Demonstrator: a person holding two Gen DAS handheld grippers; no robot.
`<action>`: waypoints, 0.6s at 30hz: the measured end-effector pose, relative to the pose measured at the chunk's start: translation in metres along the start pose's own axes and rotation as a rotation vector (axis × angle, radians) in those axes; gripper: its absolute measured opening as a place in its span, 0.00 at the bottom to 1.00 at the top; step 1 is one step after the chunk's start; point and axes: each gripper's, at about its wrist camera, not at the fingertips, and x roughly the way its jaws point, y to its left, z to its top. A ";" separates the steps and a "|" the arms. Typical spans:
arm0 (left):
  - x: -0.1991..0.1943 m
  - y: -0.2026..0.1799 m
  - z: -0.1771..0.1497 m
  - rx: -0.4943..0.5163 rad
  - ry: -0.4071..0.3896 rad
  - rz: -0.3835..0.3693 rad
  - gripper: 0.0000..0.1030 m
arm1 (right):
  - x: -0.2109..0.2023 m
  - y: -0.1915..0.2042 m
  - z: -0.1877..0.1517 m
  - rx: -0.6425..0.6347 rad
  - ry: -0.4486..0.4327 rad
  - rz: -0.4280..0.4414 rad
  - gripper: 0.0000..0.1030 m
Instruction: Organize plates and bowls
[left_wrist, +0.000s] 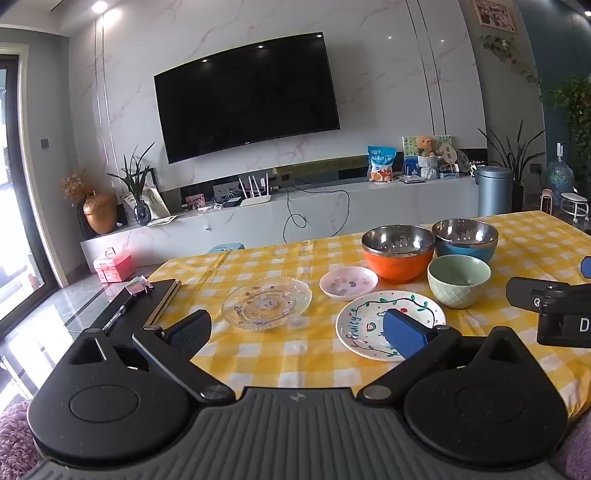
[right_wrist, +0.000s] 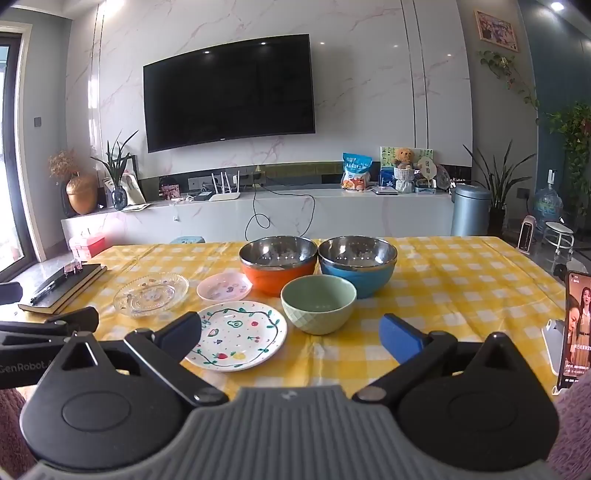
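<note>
Six pieces of tableware sit before you on the tabletop (right_wrist: 461, 280), which is covered in a yellow-and-white checked cloth. At the back, side by side, stand two round steel-lined bowls: the orange bowl (right_wrist: 277, 264) and the blue bowl (right_wrist: 357, 265), both with shiny metal interiors. Just in front of them sits the green bowl (right_wrist: 318, 303), pale ceramic with a quilted diamond texture on its outer wall. To its left lies the painted plate (right_wrist: 238, 335), white and glossy, decorated with fruit and a vine border. Behind that is the pink dish (right_wrist: 224, 287), small and shallow, and further left the glass plate (right_wrist: 150, 294), clear with a scalloped, patterned rim. Your left gripper (left_wrist: 295, 330) has its jaws spread wide and holds nothing; it hovers near the glass plate and the painted plate. Your right gripper (right_wrist: 291, 338) likewise has wide, empty jaws, facing the painted plate and the green bowl. A dark notebook (right_wrist: 61, 286) with a pen rests at the tabletop's left edge, and a phone (right_wrist: 576, 328) stands at the right. Beyond, a television (right_wrist: 229, 92) hangs on a marble-veined wall above a long white cabinet (right_wrist: 258, 214).
</note>
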 end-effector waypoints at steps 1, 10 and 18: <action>0.000 0.000 0.000 -0.001 -0.001 -0.002 1.00 | 0.000 0.000 0.000 -0.001 0.000 0.000 0.98; 0.000 0.000 0.000 0.002 0.005 -0.011 1.00 | 0.000 -0.001 0.000 0.006 0.003 0.004 0.98; 0.002 0.001 -0.006 0.003 0.016 -0.012 1.00 | 0.003 -0.001 0.000 0.007 0.035 0.003 0.98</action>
